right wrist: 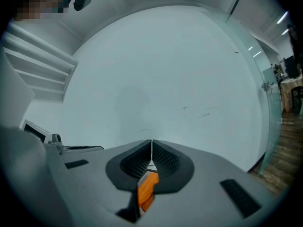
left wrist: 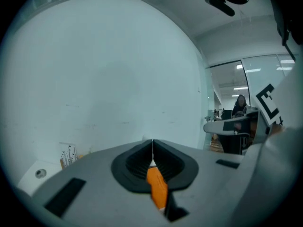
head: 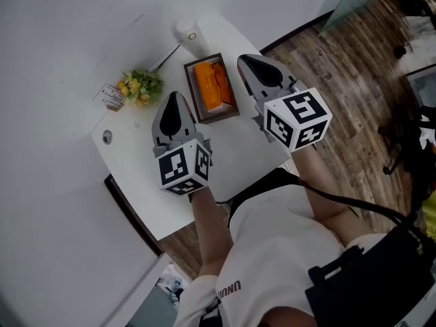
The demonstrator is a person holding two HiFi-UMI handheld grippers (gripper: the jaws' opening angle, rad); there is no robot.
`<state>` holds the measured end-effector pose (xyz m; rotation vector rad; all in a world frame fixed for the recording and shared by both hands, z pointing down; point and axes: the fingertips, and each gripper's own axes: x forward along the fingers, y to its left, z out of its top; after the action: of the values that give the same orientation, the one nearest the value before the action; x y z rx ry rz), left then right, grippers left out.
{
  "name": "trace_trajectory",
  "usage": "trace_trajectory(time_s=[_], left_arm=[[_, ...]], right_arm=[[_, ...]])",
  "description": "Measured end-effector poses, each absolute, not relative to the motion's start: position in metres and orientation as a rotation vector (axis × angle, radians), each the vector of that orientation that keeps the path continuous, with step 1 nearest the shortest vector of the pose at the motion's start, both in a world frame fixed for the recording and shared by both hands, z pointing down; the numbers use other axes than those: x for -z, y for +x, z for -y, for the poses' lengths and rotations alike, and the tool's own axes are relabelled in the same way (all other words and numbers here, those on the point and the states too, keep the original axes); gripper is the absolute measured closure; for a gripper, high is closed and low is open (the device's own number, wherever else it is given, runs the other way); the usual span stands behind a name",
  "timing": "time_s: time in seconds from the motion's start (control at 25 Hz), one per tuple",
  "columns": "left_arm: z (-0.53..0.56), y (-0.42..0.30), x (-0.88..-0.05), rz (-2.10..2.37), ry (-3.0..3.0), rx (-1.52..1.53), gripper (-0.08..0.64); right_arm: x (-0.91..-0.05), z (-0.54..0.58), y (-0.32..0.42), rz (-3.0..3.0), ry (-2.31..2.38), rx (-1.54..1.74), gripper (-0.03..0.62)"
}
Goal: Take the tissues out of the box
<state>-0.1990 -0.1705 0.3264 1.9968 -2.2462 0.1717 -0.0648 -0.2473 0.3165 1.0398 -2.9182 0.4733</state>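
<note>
A brown open-topped box (head: 223, 117) stands on the white table (head: 136, 189), and orange tissues (head: 212, 84) fill it. My left gripper (head: 175, 97) hovers just left of the box, jaws shut with nothing between them. My right gripper (head: 244, 59) hovers just right of the box, also shut and empty. The left gripper view has the left gripper (left wrist: 152, 141) with its pads closed to a thin line, facing the white wall. The right gripper view has the right gripper (right wrist: 151, 141) closed the same way. The box does not appear in either gripper view.
Yellow flowers (head: 139, 85) and a small printed card (head: 110, 97) sit left of the box, near the wall. A white cylinder (head: 187, 31) stands behind the box. The table's right edge borders a wooden floor (head: 354, 73). The person's body fills the lower frame.
</note>
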Motion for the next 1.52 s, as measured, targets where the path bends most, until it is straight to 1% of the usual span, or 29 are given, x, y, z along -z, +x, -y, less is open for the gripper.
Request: trace_trajectory(time_s=[0.36, 0.6, 0.64, 0.72, 0.76, 1.0, 1.24, 1.32, 1.52], left_arm=[[0.211, -0.216, -0.364, 2.094, 1.976, -0.185, 0.545], [0.227, -0.208, -0.382, 2.005, 1.990, -0.210, 0.541], [0.228, -0.206, -0.385, 1.990, 1.993, -0.213, 0.533], [0.231, -0.201, -0.390, 1.958, 1.999, -0.213, 0.478], [0.232, -0.199, -0.393, 1.942, 2.000, -0.214, 0.465], [0.237, -0.187, -0.413, 1.845, 1.999, -0.251, 0.408], [0.241, -0.181, -0.431, 1.804, 1.978, -0.322, 0.336], [0.242, -0.180, -0.435, 1.796, 1.966, -0.328, 0.319], [0.243, -0.176, -0.447, 1.757, 1.943, -0.345, 0.302]], right_arm=[[-0.341, 0.279, -0.077, 2.843, 1.082, -0.518, 0.571], [-0.349, 0.287, -0.075, 2.826, 1.094, -0.541, 0.571], [-0.350, 0.288, -0.075, 2.823, 1.095, -0.543, 0.571], [-0.352, 0.289, -0.073, 2.817, 1.099, -0.547, 0.571], [-0.353, 0.289, -0.073, 2.814, 1.102, -0.549, 0.571], [-0.357, 0.290, -0.069, 2.795, 1.121, -0.558, 0.571], [-0.362, 0.290, -0.064, 2.777, 1.137, -0.571, 0.571], [-0.363, 0.291, -0.064, 2.771, 1.140, -0.575, 0.571], [-0.366, 0.291, -0.060, 2.759, 1.156, -0.581, 0.571]])
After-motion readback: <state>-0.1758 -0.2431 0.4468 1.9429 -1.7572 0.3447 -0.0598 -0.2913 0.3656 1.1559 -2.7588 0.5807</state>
